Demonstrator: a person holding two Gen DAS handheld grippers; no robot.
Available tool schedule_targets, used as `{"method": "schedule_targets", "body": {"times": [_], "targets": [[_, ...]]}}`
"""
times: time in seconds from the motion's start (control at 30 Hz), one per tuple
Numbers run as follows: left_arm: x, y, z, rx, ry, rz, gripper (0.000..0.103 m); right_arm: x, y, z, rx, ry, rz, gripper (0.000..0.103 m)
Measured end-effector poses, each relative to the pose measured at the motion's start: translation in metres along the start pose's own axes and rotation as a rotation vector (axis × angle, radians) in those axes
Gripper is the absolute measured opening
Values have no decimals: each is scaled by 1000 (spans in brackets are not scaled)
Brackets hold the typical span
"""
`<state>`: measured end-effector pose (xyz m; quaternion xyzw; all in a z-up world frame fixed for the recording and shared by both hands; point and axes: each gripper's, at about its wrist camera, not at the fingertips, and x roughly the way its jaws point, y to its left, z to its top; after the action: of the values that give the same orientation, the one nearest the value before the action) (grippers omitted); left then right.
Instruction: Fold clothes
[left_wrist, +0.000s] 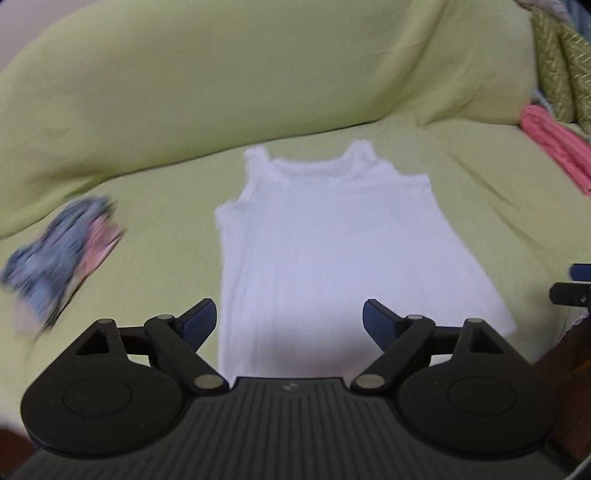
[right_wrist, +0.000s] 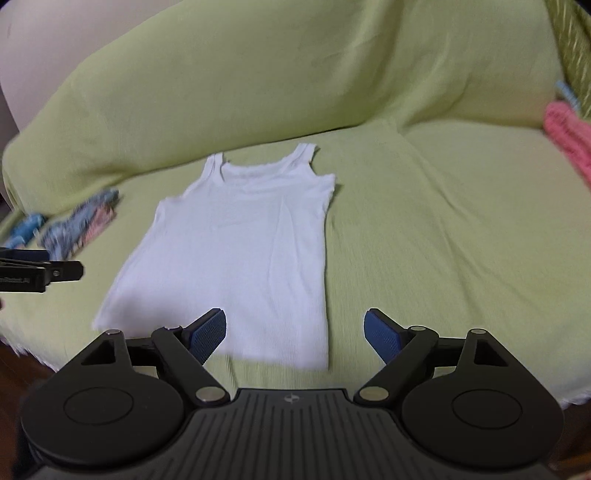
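Note:
A white tank top (left_wrist: 332, 251) lies spread flat on the green sofa seat, straps toward the backrest, hem toward me. It also shows in the right wrist view (right_wrist: 243, 251). My left gripper (left_wrist: 290, 321) is open and empty, above the hem's left part. My right gripper (right_wrist: 295, 332) is open and empty, just above the hem's right corner. The right gripper's tip shows at the left wrist view's right edge (left_wrist: 570, 291); the left gripper's tip shows at the right wrist view's left edge (right_wrist: 40, 273).
The green-covered sofa (left_wrist: 258, 92) has a tall backrest behind the top. A folded blue and pink patterned cloth (left_wrist: 62, 254) lies to the left. A pink garment (left_wrist: 557, 147) lies at the far right. The seat's front edge (right_wrist: 461, 387) is near me.

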<state>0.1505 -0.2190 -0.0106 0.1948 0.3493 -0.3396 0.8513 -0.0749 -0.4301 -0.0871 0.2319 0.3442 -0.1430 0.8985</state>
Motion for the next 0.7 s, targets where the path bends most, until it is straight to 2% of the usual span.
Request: {"method": "schedule_targets", "body": {"times": [0.07, 0.13, 0.23, 0.37, 0.43, 0.6, 0.7], "targets": [[28, 17, 26, 39, -18, -78, 83, 24, -17, 24, 18, 16, 52, 83], [58, 32, 54, 85, -40, -123, 82, 49, -29, 51, -8, 17, 84, 82], [105, 56, 94, 147, -66, -175, 73, 88, -44, 93, -69, 4, 127, 79], [182, 89, 134, 189, -54, -220, 66, 146, -62, 148, -161, -26, 185, 73], [221, 105, 148, 195, -38, -238, 62, 177, -71, 170, -182, -30, 211, 67], [302, 136, 167, 219, -2, -227, 56, 251, -90, 218, -227, -15, 256, 61], [330, 154, 173, 195, -3, -284, 51, 285, -98, 240, -261, -5, 290, 55]]}}
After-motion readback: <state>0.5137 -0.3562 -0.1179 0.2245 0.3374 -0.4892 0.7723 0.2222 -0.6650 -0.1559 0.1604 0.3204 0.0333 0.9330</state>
